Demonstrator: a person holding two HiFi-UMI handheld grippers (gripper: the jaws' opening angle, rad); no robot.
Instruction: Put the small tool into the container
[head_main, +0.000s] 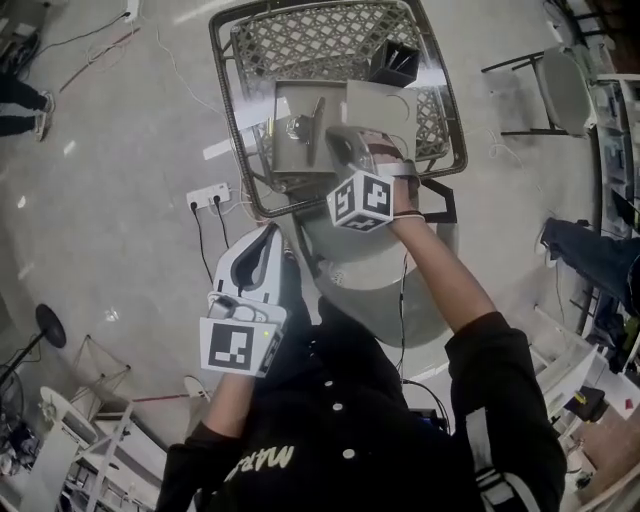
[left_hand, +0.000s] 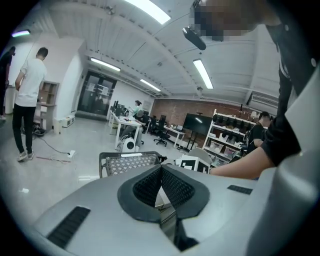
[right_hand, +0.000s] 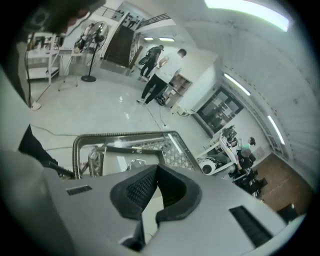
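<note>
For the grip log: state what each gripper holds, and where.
Nothing: left gripper and right gripper both have jaws closed together, empty.

The container (head_main: 290, 165) lies on the table (head_main: 330, 40), box (head_main: 395, 62) beyond.

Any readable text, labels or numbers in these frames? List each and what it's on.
"MAR" (likely): pale print on the person's black top, upside down in the head view, the rest hidden.
Left marker cube, right marker cube: square patterns only, no letters.
Background shelves: too small to read.
</note>
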